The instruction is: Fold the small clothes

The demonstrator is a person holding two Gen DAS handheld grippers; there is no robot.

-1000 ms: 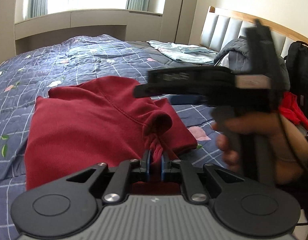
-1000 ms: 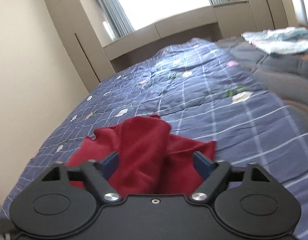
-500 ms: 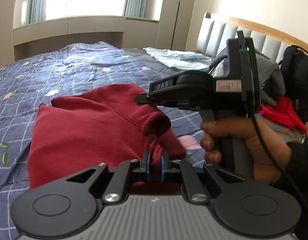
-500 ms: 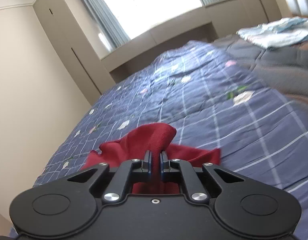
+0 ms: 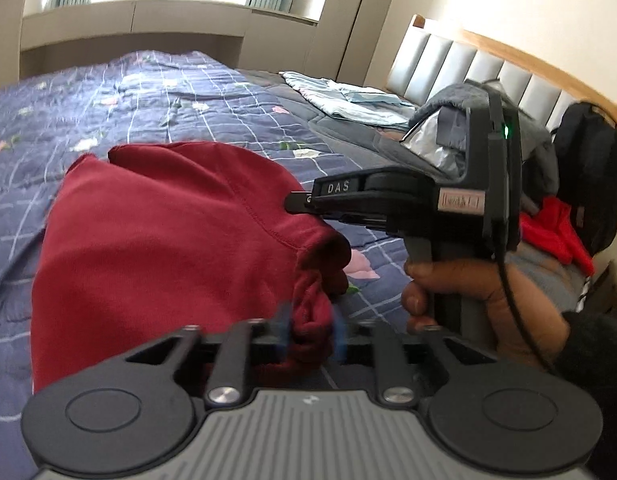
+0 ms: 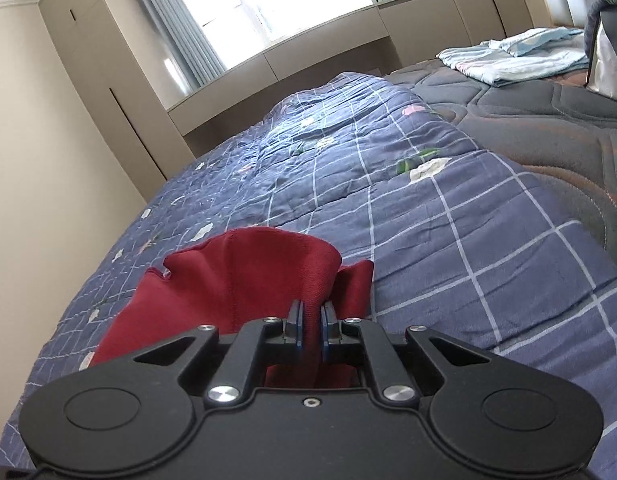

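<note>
red garment [image 5: 156, 240] bunched on checked blue quilt [image 5: 156, 100] | left gripper [image 5: 308, 330] blurred, blue pads flanking a fold, grip unclear | right gripper [image 6: 310, 326] pinching fabric, "DAS" label on its side | pale bedding [image 6: 516, 54] beyond

The garment [image 5: 156, 240] lies on the quilt [image 5: 156, 92], folded bedding [image 5: 348, 100] behind, backpack [image 5: 588, 168] far right.

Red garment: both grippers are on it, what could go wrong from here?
1. The left gripper looks blurred, its blue pads apart around a bunched wad of the red garment; that grip may be slipping.
2. The right gripper pinches only a thin fold, which could pull free.
3. The grippers sit close together; they could collide.
</note>
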